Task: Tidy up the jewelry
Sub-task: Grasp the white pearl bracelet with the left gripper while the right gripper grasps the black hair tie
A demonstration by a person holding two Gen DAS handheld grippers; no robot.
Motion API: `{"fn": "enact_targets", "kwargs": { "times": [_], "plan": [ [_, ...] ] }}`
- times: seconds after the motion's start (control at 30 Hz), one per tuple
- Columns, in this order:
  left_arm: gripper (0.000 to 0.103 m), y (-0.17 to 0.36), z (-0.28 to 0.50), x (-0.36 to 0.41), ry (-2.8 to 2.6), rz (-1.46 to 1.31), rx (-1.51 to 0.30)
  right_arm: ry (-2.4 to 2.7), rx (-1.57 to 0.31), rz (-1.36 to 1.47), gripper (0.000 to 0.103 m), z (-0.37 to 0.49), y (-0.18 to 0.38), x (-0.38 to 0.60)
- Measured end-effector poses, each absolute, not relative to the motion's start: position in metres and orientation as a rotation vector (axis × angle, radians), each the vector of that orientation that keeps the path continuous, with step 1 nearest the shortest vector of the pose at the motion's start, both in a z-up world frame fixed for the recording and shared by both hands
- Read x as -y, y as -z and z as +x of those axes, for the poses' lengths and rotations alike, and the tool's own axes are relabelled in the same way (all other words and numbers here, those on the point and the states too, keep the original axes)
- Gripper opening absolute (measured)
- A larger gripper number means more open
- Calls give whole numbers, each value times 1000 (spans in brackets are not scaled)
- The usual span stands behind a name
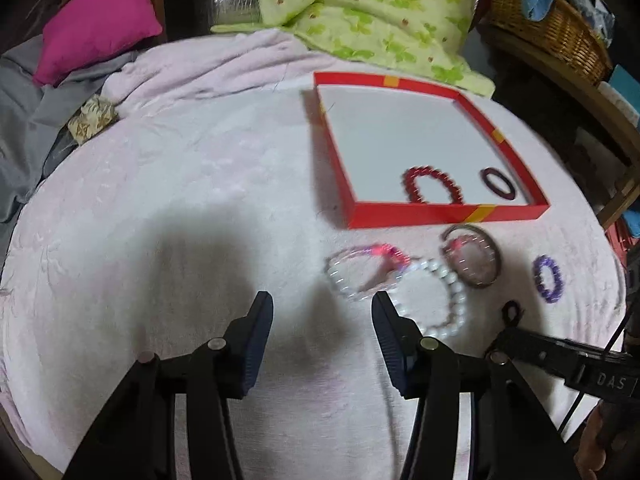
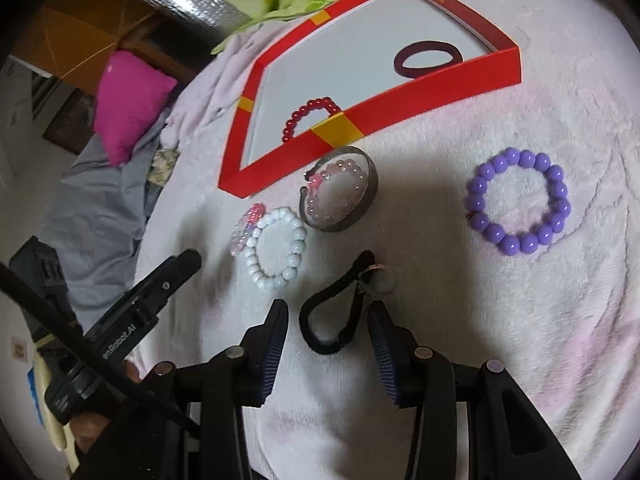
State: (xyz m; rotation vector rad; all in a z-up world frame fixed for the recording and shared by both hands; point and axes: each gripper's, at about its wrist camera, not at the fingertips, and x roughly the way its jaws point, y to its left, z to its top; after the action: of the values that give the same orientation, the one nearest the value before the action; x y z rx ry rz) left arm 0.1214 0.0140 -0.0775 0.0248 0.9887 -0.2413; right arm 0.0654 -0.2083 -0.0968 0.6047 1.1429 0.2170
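A red box lid [image 1: 440,214] [image 2: 432,88] with a white floor lies on the pale pink blanket. In it are a red bead bracelet [image 1: 432,184] [image 2: 310,110] and a dark maroon ring [image 1: 498,182] [image 2: 428,58]. In front of it lie a white bead bracelet [image 1: 448,300] [image 2: 276,252], a clear pink bracelet [image 1: 360,276] [image 2: 244,228], a metal bangle [image 1: 474,256] [image 2: 340,196], a purple bead bracelet [image 1: 548,278] [image 2: 520,200] and a black hair tie [image 1: 512,312] [image 2: 336,312]. My right gripper [image 2: 328,328] is open, its fingers either side of the black hair tie. My left gripper [image 1: 322,316] is open and empty, left of the white bracelet.
A magenta pillow [image 1: 100,20] and grey cloth [image 1: 24,120] lie at the left. A green floral quilt [image 1: 372,12] lies behind the box. A wicker basket [image 1: 548,28] stands at the back right. The blanket's right edge drops off near the purple bracelet.
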Motion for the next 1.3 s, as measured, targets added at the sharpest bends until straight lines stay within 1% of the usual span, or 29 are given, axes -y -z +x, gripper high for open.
{"fn": "enact_targets", "kwargs": {
  "times": [0.03, 0.07, 0.13, 0.17, 0.3, 0.47, 0.63, 0.83, 0.87, 0.9, 0.93, 0.97, 1.0, 1.03, 1.1, 1.17, 1.2, 1.23, 1.27, 1.3],
  "plan": [
    [49, 78, 123, -16, 242, 22, -990, -198, -1137, 584, 26, 66, 97, 207],
    [48, 79, 123, -17, 245, 19, -989, -191, -1133, 566, 20, 67, 99, 205],
    [48, 80, 124, -20, 268, 6, -992, -188, -1124, 556, 11, 68, 98, 205],
    [48, 80, 124, -20, 282, 4, -995, -192, -1114, 556, 10, 68, 96, 207],
    [48, 80, 123, -12, 322, 7, -996, -175, -1046, 493, 9, 64, 82, 214],
    [48, 88, 127, 4, 352, 38, -1024, -148, -1000, 506, 8, 60, 71, 233],
    [48, 97, 136, 12, 349, 48, -1050, -137, -992, 534, 8, 60, 70, 247],
    [48, 97, 140, 22, 413, 28, -1039, -153, -1008, 571, 8, 62, 71, 251],
    [47, 98, 140, 24, 421, 35, -1039, -156, -1012, 580, 8, 63, 71, 252],
    [41, 100, 141, 26, 428, 47, -1043, -155, -1019, 582, 8, 63, 71, 254],
    [32, 101, 142, 27, 430, 55, -1048, -152, -1029, 574, 9, 64, 71, 254],
    [28, 103, 143, 28, 435, 59, -1054, -150, -1048, 561, 9, 65, 72, 254],
    [22, 103, 144, 27, 441, 53, -1056, -152, -1063, 553, 9, 67, 73, 253],
    [16, 103, 144, 26, 449, 43, -1057, -158, -1075, 551, 10, 67, 75, 254],
    [15, 101, 143, 23, 462, 30, -1060, -168, -1104, 546, 16, 67, 79, 253],
    [15, 101, 141, 20, 473, 26, -1064, -184, -1123, 533, 33, 68, 81, 250],
    [15, 102, 141, 19, 470, 28, -1067, -191, -1129, 519, 39, 68, 82, 247],
    [15, 101, 141, 16, 463, 28, -1064, -198, -1133, 502, 52, 67, 82, 244],
    [15, 100, 141, 13, 461, 28, -1059, -207, -1128, 493, 54, 66, 82, 242],
    [15, 99, 140, 10, 461, 27, -1053, -213, -1124, 487, 54, 65, 81, 241]
  ]
}}
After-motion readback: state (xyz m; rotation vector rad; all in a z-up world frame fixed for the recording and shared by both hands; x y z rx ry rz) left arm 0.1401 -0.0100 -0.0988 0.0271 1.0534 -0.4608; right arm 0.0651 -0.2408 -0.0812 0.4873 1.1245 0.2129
